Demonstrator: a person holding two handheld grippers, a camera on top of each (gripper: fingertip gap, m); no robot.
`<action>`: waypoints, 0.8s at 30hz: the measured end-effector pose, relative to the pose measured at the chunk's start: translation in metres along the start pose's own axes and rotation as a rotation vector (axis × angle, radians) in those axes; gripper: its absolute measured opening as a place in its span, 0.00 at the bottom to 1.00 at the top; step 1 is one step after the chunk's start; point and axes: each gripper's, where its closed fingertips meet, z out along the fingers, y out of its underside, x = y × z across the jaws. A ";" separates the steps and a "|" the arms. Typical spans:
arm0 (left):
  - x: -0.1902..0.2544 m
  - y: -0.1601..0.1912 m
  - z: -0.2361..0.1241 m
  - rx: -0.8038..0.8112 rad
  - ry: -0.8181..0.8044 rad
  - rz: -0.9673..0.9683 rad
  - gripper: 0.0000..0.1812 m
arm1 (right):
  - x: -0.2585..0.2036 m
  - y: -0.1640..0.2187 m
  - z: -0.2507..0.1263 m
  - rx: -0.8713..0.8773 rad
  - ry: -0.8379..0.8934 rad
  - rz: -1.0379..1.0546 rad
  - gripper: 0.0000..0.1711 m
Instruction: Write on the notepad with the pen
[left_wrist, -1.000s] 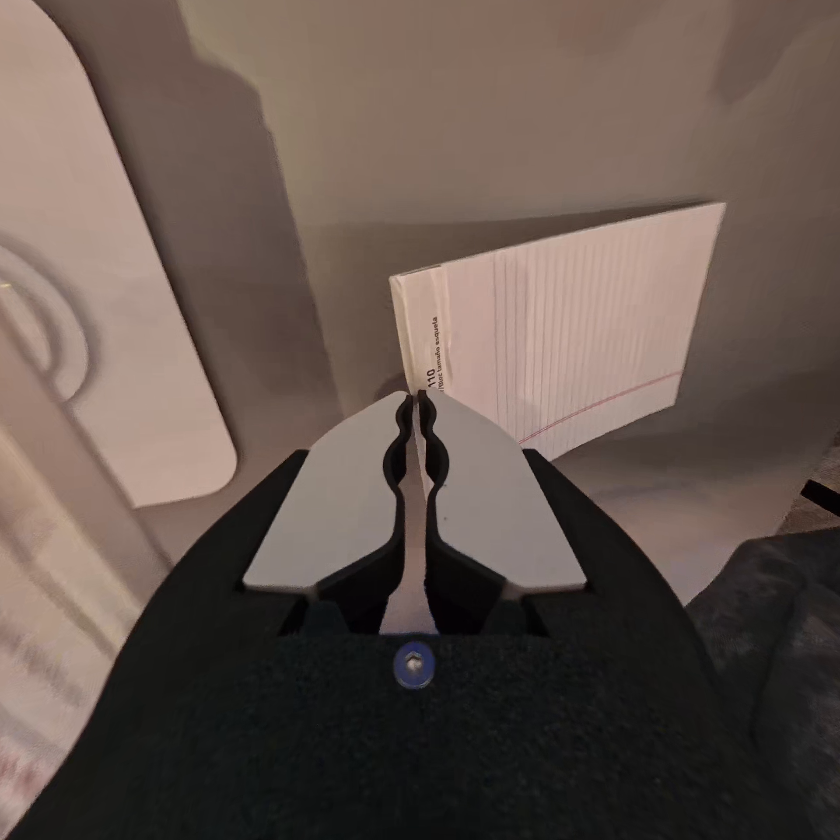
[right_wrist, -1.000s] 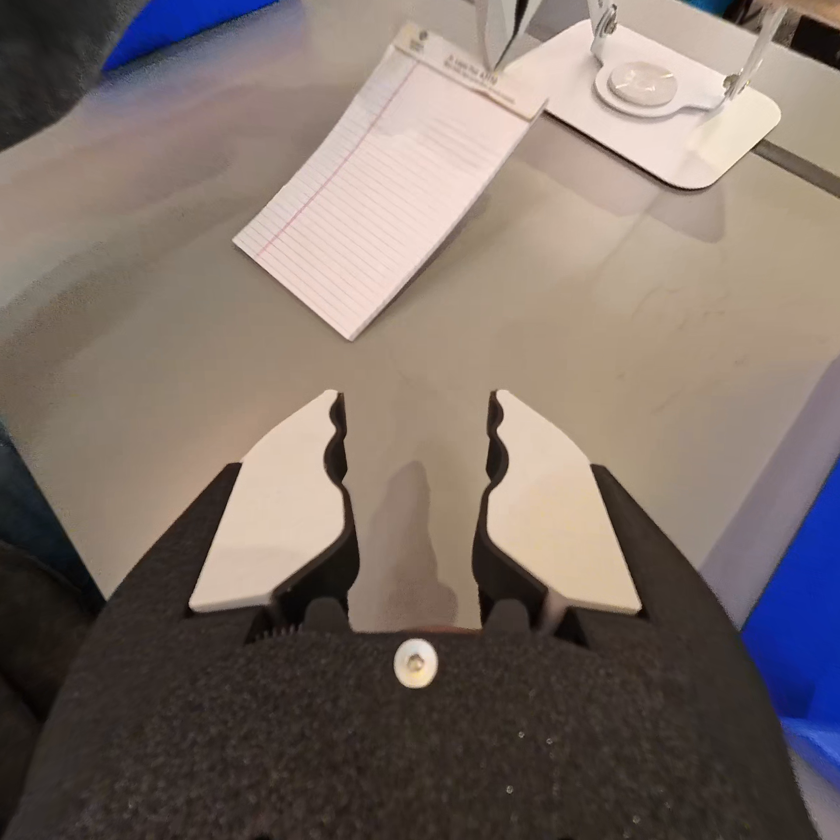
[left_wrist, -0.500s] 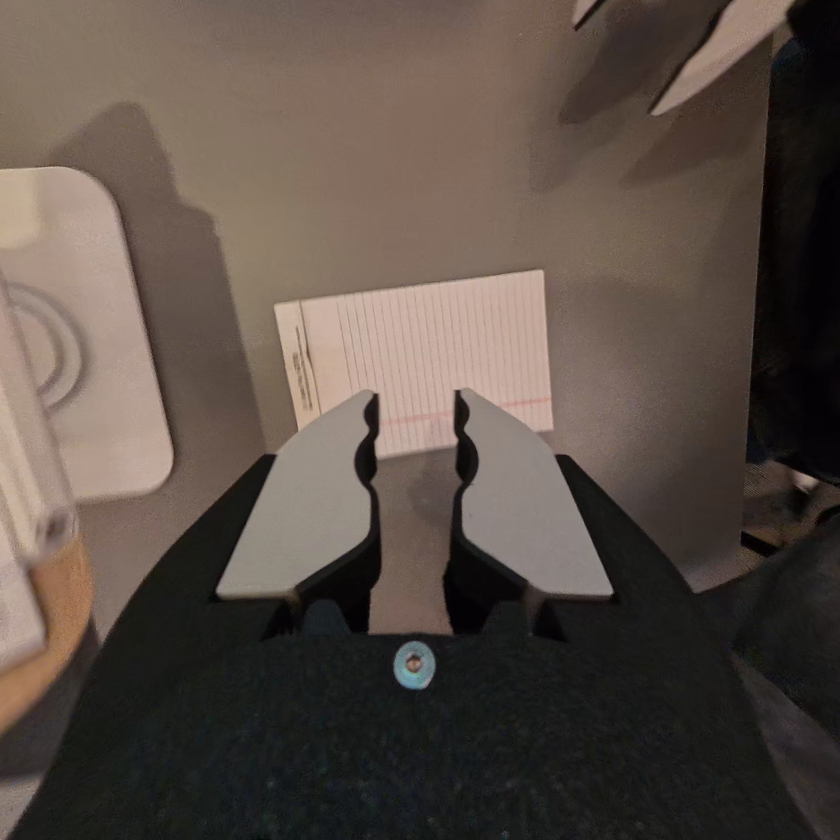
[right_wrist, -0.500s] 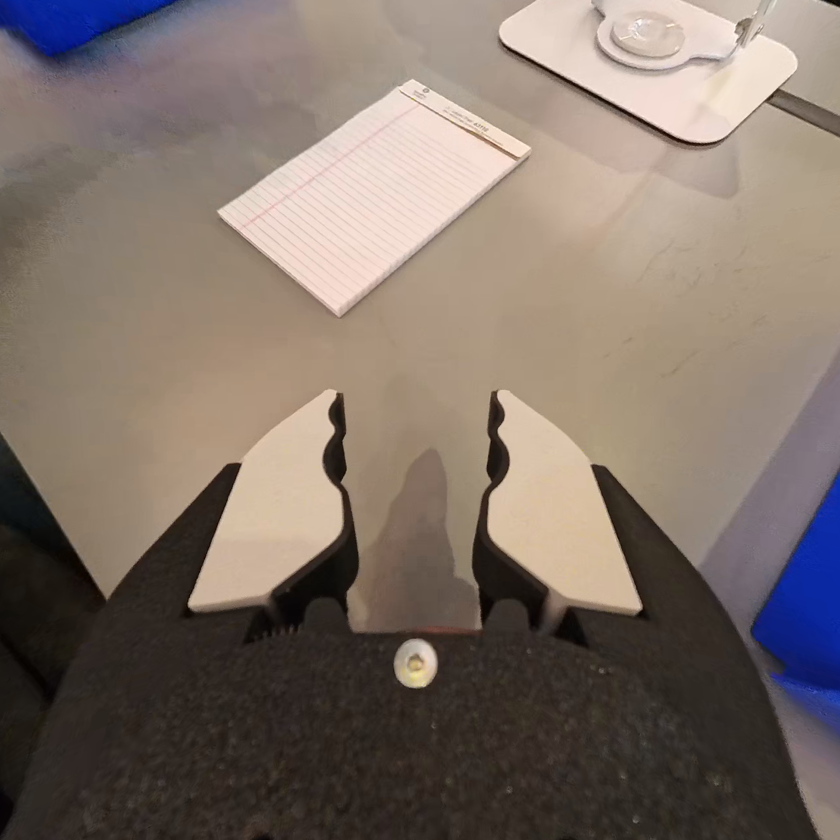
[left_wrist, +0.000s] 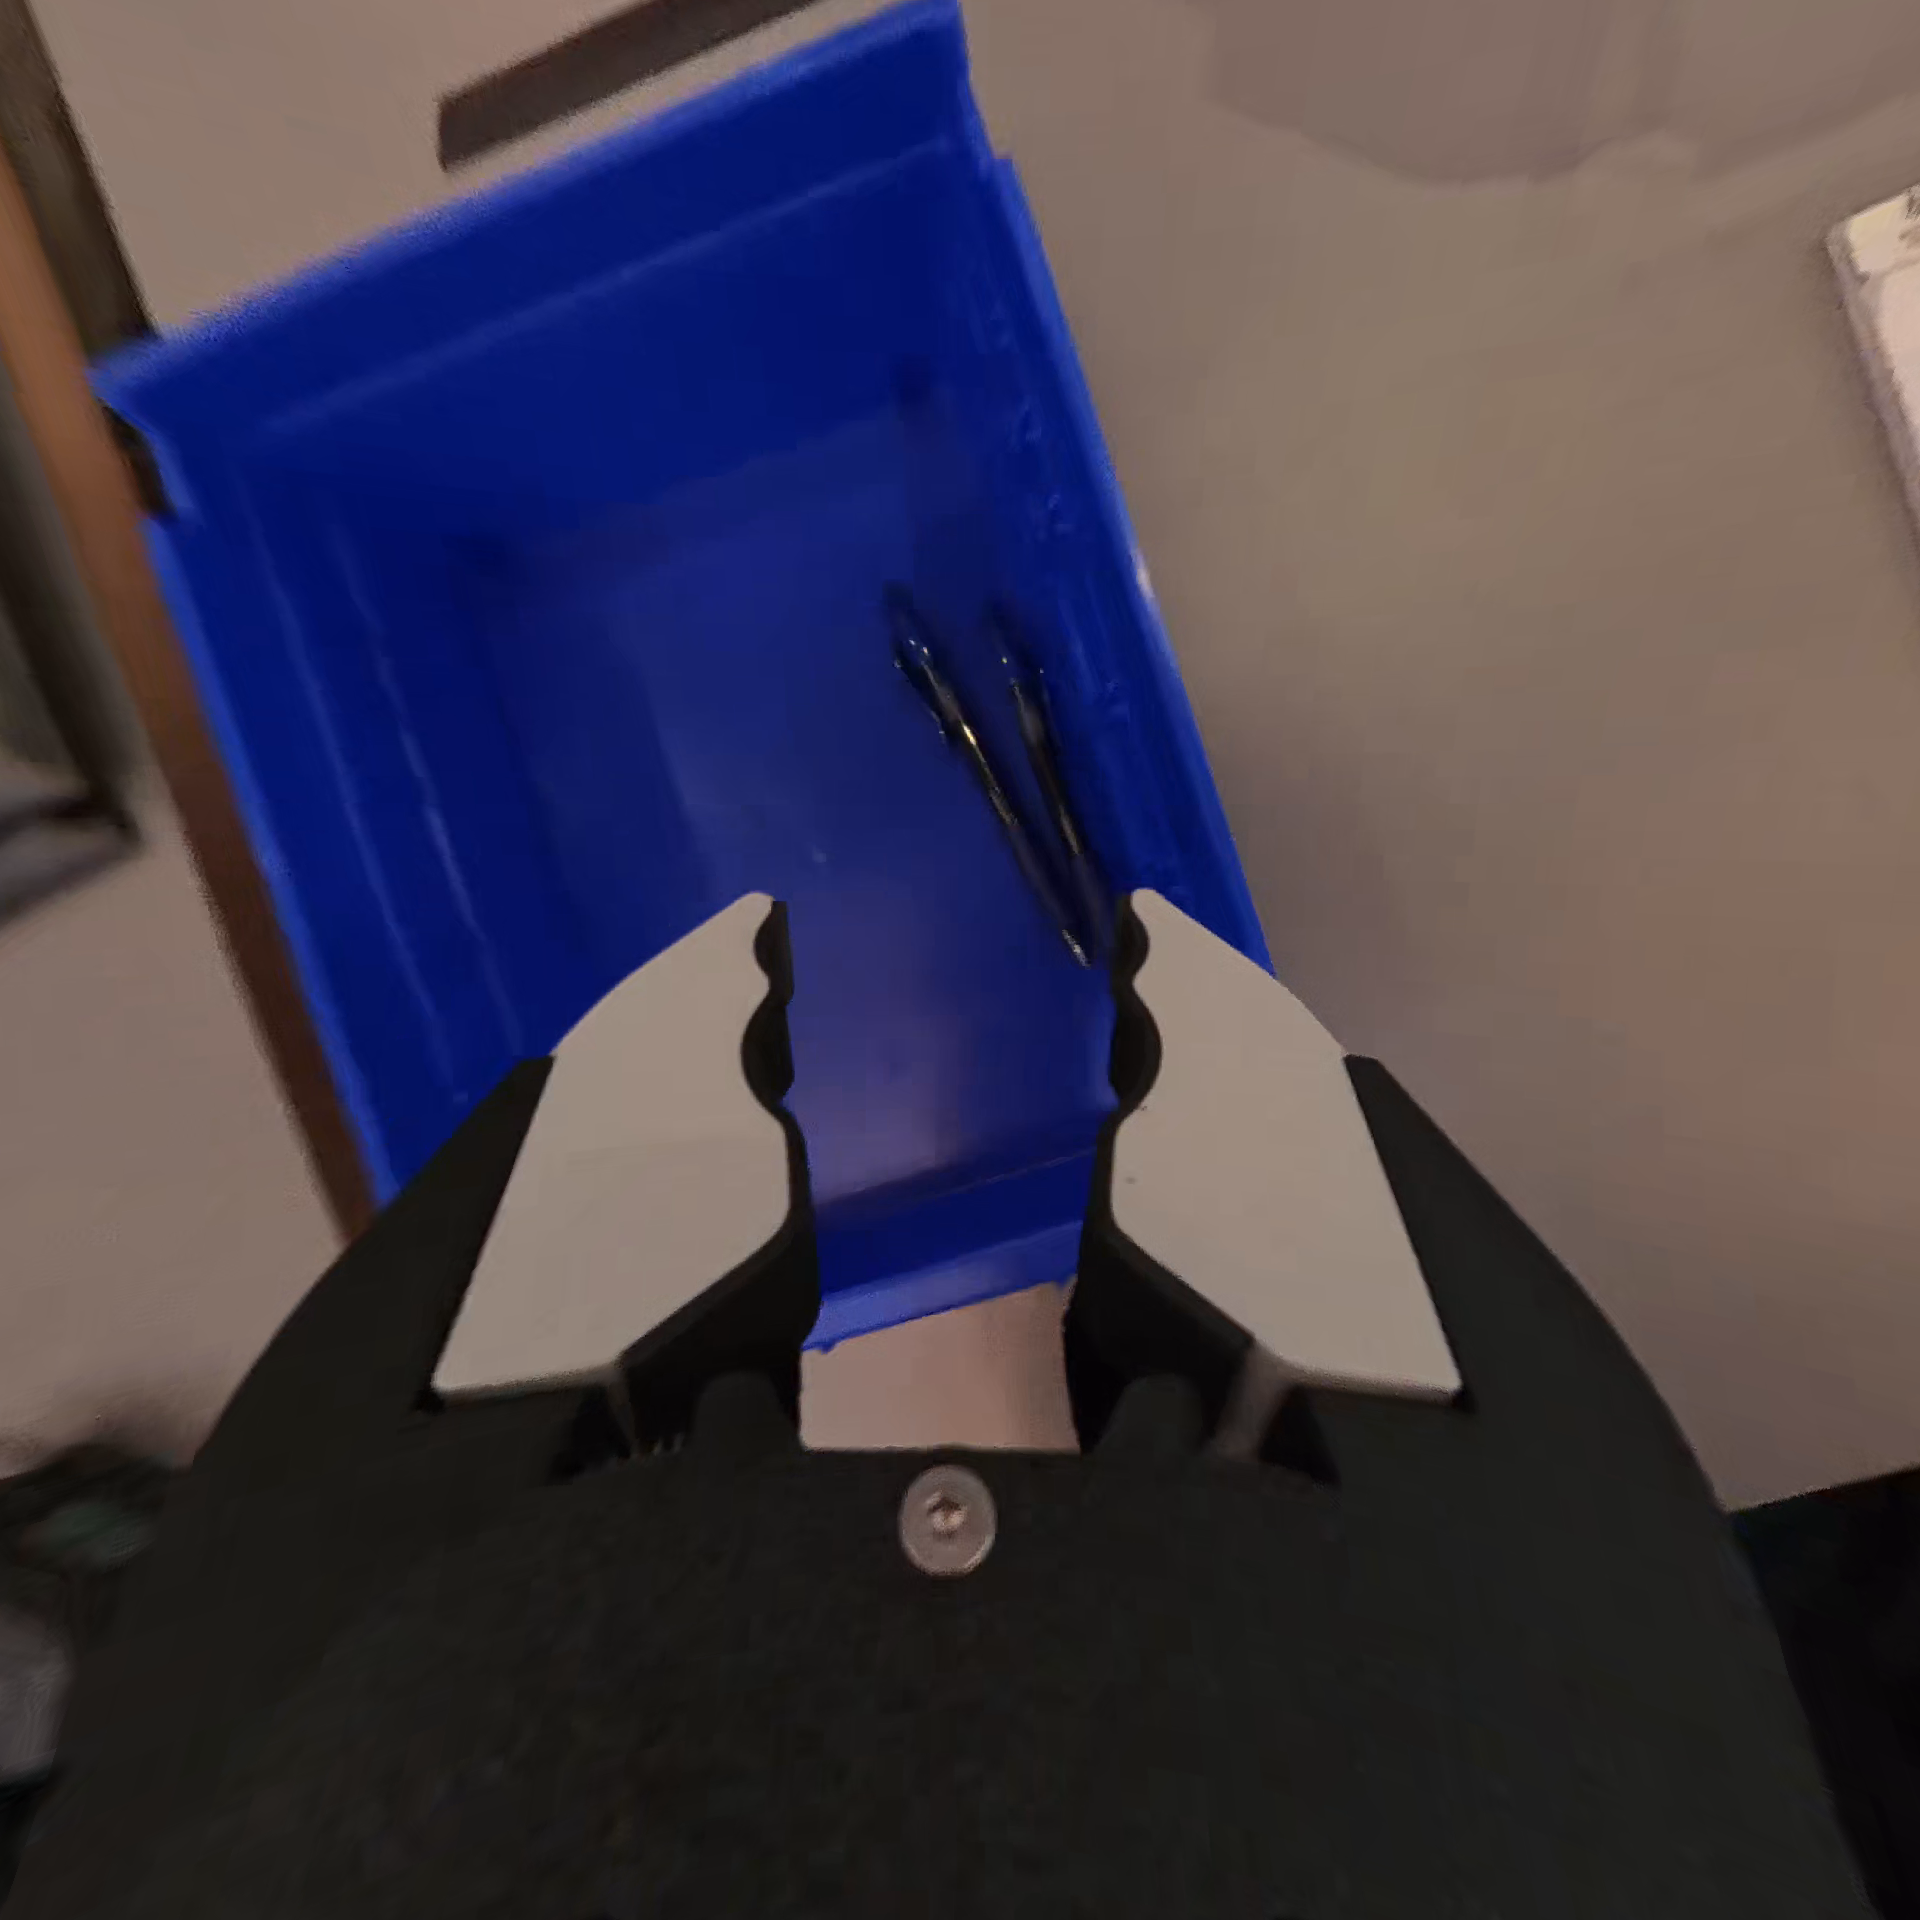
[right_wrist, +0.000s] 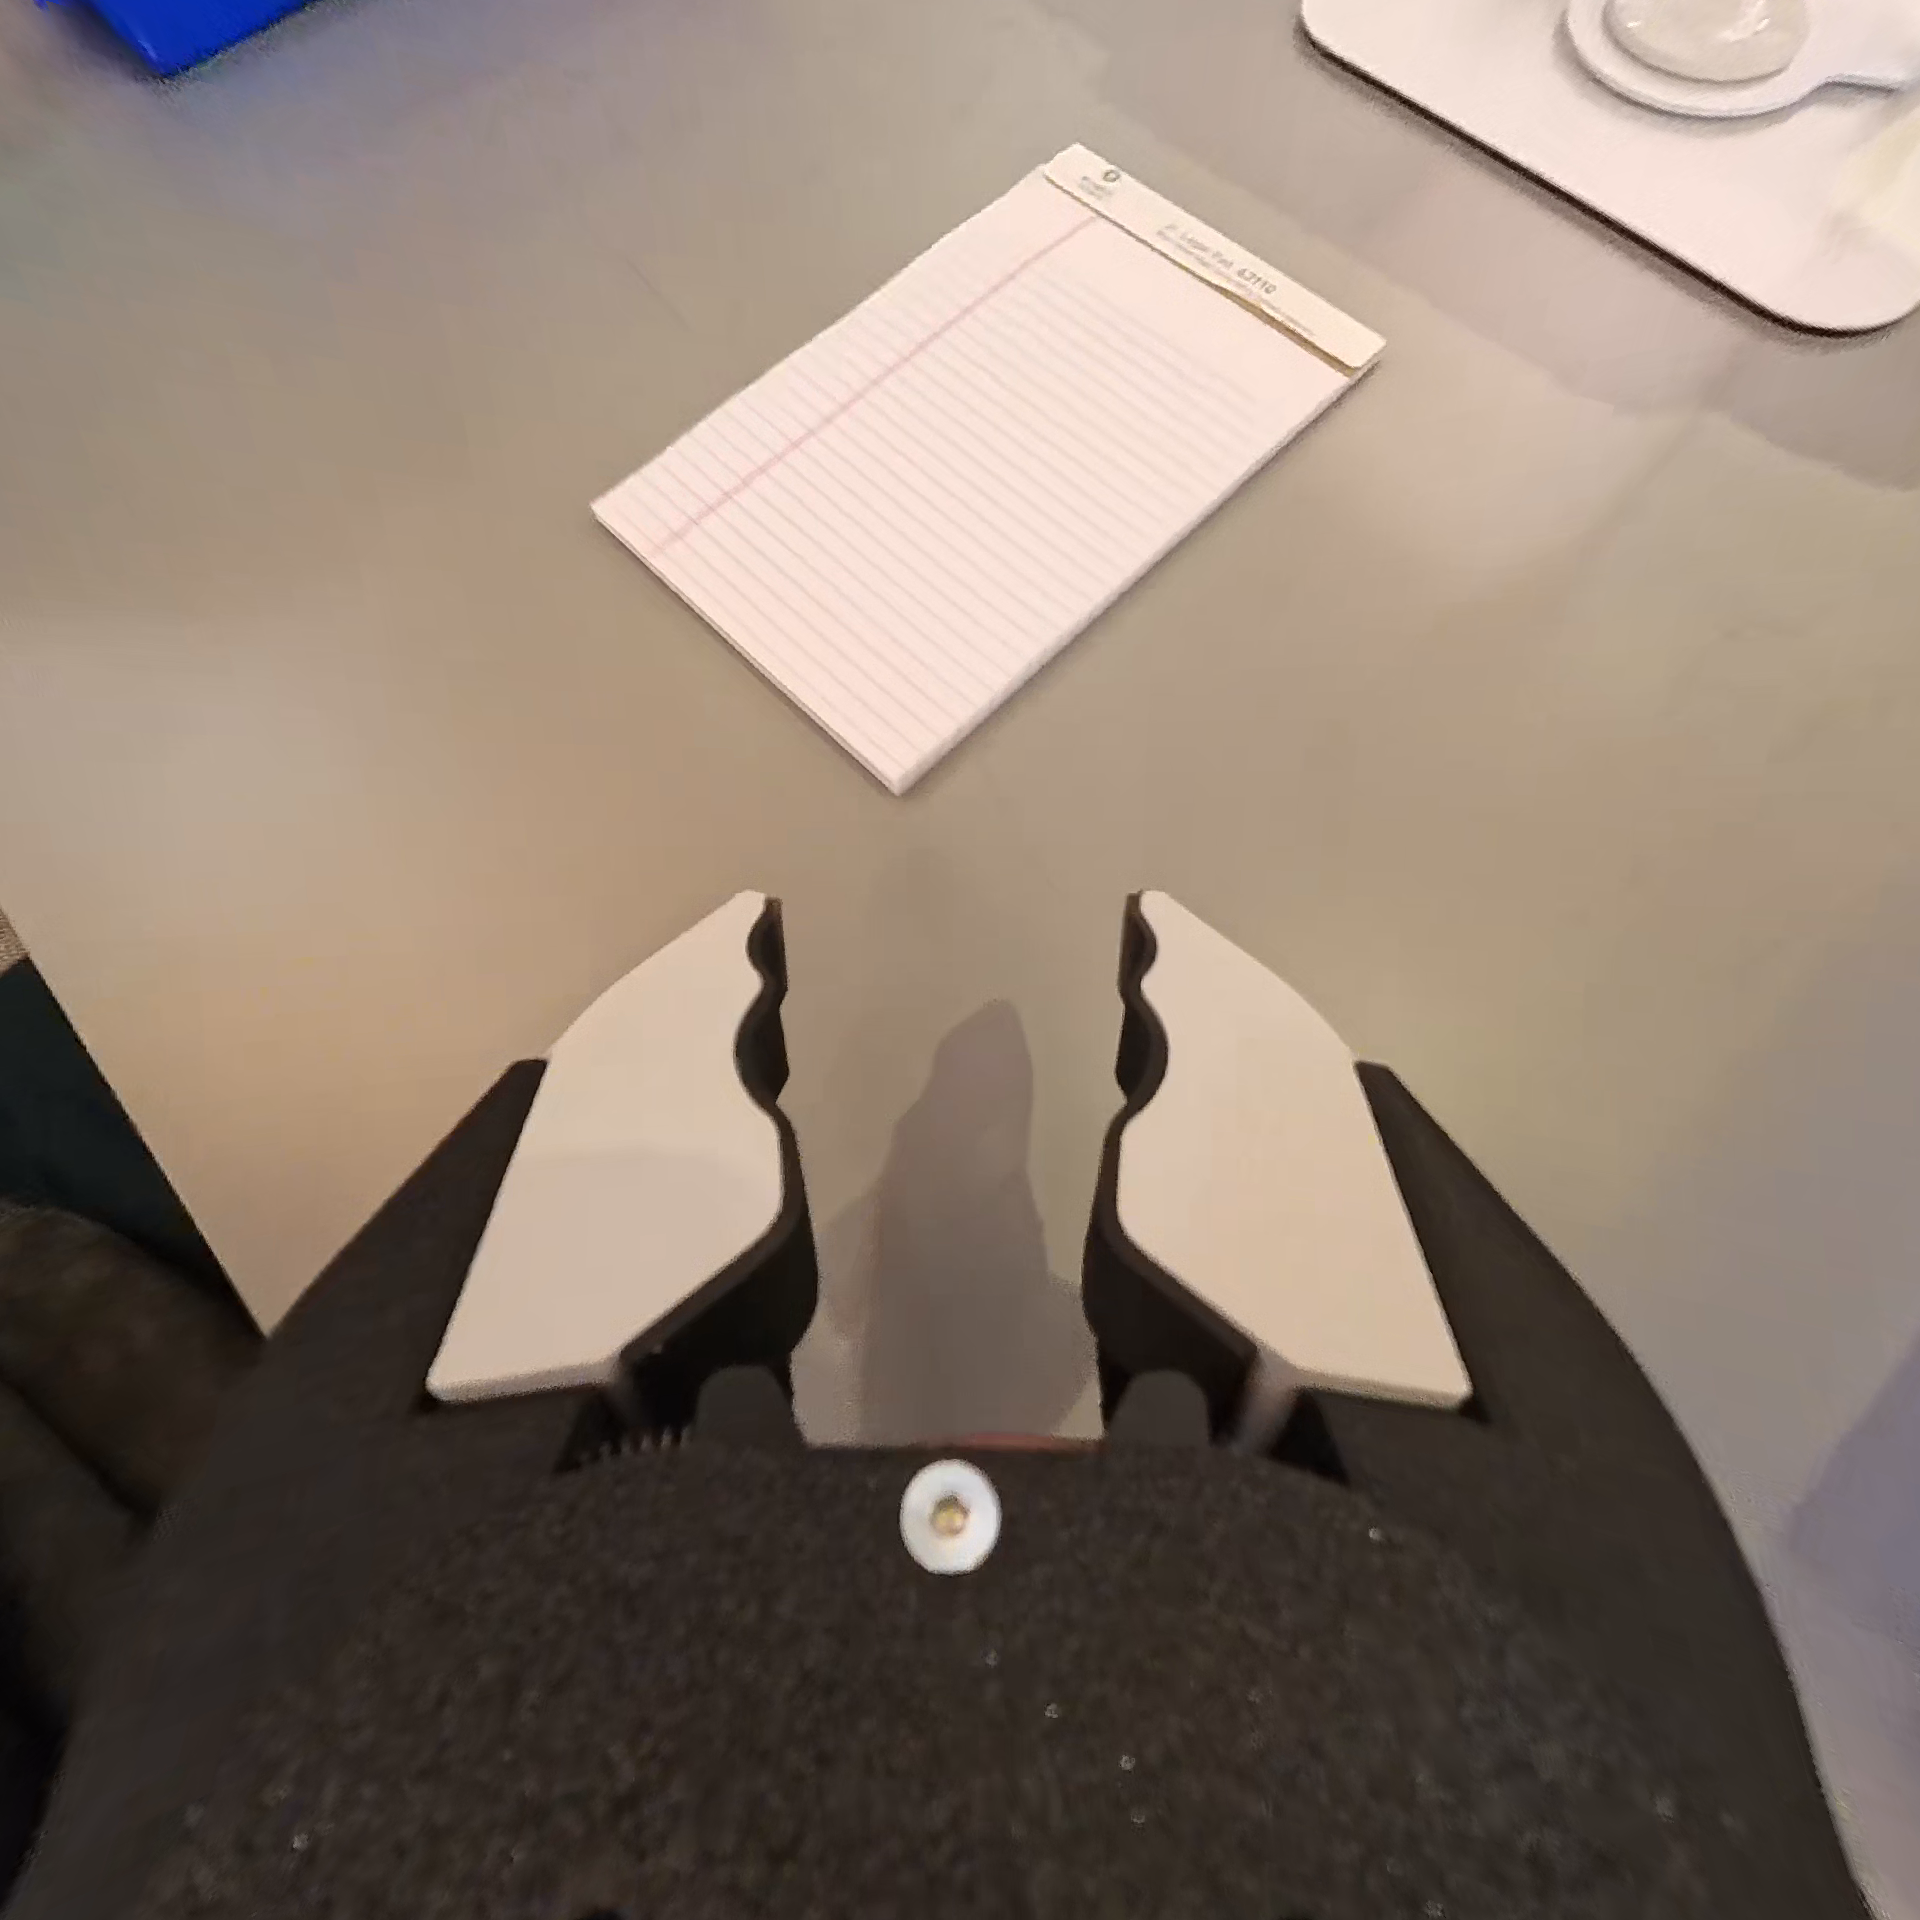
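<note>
A white lined notepad (right_wrist: 987, 457) lies flat on the grey table, ahead of my right gripper (right_wrist: 951, 904), which is open and empty above the table's near part. Two dark pens (left_wrist: 997, 769) lie side by side in a blue bin (left_wrist: 520, 675), near its right wall. My left gripper (left_wrist: 945, 914) is open and empty, hovering over the bin's near end with the pens just ahead of its right fingertip (left_wrist: 1143, 914). An edge of the notepad (left_wrist: 1886, 291) shows at the far right of the left wrist view.
A white rounded base plate with a round disc (right_wrist: 1662, 125) sits at the back right of the table. A corner of the blue bin (right_wrist: 177, 31) shows at the top left of the right wrist view. The table's near edge (right_wrist: 135, 1122) is at lower left. Across from one pair of fingers to the other is roughly 50 cm.
My left gripper let go of the notepad, which now lies flat, opened wide, and swung left to hover over the blue bin with the pens. My right gripper stayed open and shifted slightly.
</note>
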 end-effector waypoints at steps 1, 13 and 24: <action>-0.003 0.002 0.008 0.013 0.033 -0.054 0.31 | -0.002 -0.002 0.002 -0.010 -0.001 0.001 0.36; -0.001 0.024 0.132 -0.259 0.208 -0.294 0.32 | -0.012 -0.013 0.008 -0.107 0.051 -0.031 0.36; 0.011 0.026 0.134 -0.263 0.204 -0.271 0.06 | -0.005 -0.010 0.000 -0.086 0.058 -0.049 0.36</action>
